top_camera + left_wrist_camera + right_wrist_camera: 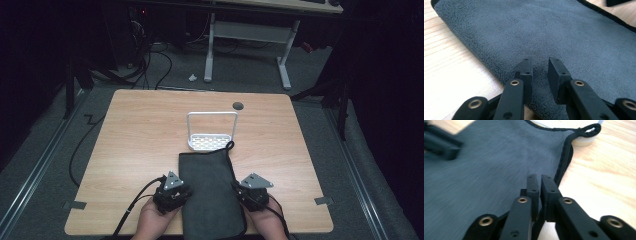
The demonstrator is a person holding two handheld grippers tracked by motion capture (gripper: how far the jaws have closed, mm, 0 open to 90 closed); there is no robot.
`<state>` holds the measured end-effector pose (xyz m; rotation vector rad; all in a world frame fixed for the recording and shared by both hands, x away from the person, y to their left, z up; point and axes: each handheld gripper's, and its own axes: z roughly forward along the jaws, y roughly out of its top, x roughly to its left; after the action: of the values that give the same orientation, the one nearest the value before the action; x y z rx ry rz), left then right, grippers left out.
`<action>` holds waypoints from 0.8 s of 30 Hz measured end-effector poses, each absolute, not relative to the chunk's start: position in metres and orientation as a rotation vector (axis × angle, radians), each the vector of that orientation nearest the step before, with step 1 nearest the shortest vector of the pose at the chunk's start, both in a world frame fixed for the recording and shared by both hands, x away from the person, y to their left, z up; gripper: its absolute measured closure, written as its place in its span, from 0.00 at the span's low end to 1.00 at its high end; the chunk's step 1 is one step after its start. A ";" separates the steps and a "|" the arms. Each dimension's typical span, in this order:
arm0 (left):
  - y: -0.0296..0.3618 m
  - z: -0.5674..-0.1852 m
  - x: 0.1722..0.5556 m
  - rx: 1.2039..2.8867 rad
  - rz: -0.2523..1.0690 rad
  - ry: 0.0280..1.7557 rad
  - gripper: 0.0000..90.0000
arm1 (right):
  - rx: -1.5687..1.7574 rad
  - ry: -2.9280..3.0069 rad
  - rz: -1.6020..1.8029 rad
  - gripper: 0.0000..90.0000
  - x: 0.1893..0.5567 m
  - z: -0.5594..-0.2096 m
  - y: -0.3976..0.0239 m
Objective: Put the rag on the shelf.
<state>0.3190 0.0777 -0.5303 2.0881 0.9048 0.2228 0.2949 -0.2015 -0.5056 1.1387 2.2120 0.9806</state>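
A dark grey towel [210,192] lies folded lengthwise on the worktop [135,135], running from the near edge up to a white rack [212,131], whose base its far end overlaps. The left gripper [182,191] sits at the towel's left edge; in the left gripper view its jaws stand a little apart over the cloth [549,37], with nothing pinched between them. The right gripper [239,192] is at the towel's right edge, its jaws closed together by the black hem [562,157]; whether they pinch the cloth cannot be told. A hanging loop [590,130] lies at the towel's far right corner.
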 end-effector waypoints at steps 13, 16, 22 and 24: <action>0.081 -0.532 0.318 2.076 0.192 0.896 0.82 | 1.190 2.275 0.873 0.97 0.337 -0.522 -0.192; 0.083 -0.531 0.314 2.083 0.182 0.885 0.82 | 1.183 2.285 0.898 0.97 0.326 -0.523 -0.198; 0.086 -0.531 0.296 2.083 0.142 0.885 0.82 | 1.151 2.314 0.928 0.94 0.299 -0.523 -0.203; 0.086 -0.530 0.289 2.097 0.138 0.876 0.82 | 1.140 2.317 0.942 0.94 0.291 -0.524 -0.204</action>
<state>0.2889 0.0865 -0.5299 2.0966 0.8758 0.1381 0.2908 -0.2042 -0.5242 1.1401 2.3166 0.9425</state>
